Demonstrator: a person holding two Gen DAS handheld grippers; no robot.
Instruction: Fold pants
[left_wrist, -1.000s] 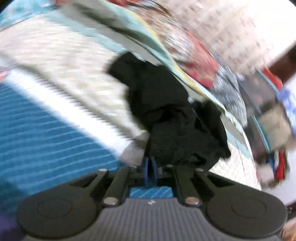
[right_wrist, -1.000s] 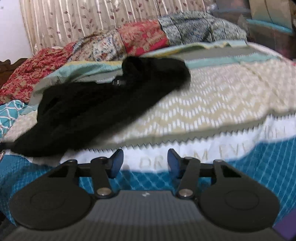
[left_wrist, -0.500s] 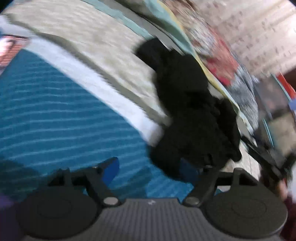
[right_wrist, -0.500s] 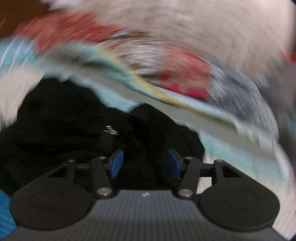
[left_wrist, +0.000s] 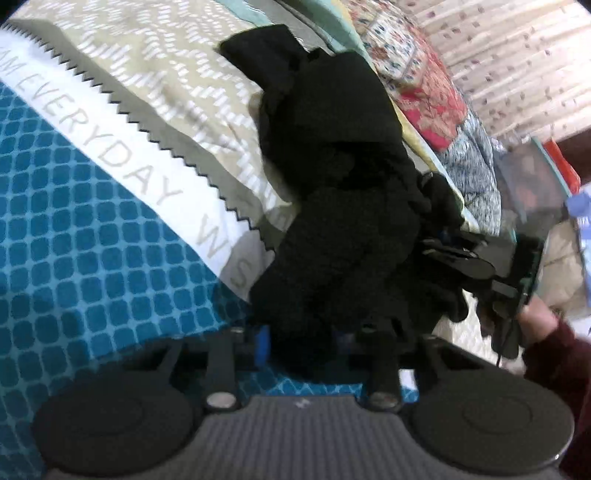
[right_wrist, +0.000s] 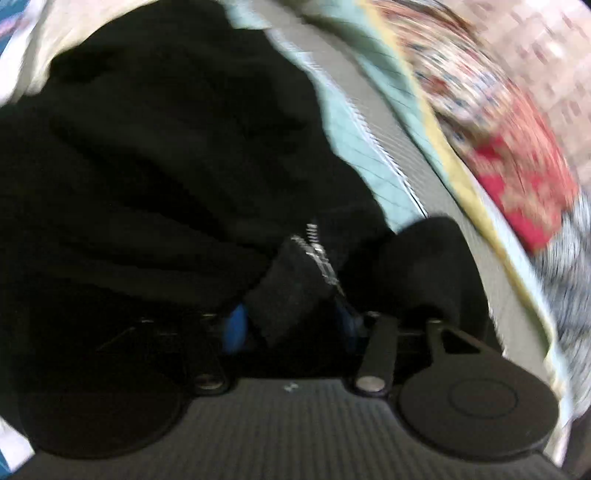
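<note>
Since a second ago, both grippers have been brought in against the pants (left_wrist: 343, 206), which were then seen from farther off in the right view and are now bunched right at the fingers of each tool.

The pants are black and lie crumpled in a long heap on a bedspread (left_wrist: 110, 206), running from the near edge of the left view toward the far side. In the right view a fold with a zipper (right_wrist: 319, 254) is seen between the blue pads (right_wrist: 234, 325) of the right gripper (right_wrist: 291, 325); its jaws are closing and the pads are pressed to the cloth on both sides. The near end of the heap is seen between the fingers of the left gripper (left_wrist: 301, 343); its jaws are closing too, and the blue pad (left_wrist: 263, 341) on the left is seen against the cloth, while the other is hidden by it, so a grip on the fabric is judged likely but contact on both sides cannot be told.

In the left view the right gripper (left_wrist: 443, 240) is seen at the right side of the heap, held by a hand (left_wrist: 535, 314) in a dark red sleeve (left_wrist: 561, 365).

The bedspread is blue-checked near, with a white lettered band and a beige zigzag field beyond. A patchwork quilt (left_wrist: 421, 88) is piled on the far side, with a curtain (left_wrist: 517, 62) behind it.
</note>
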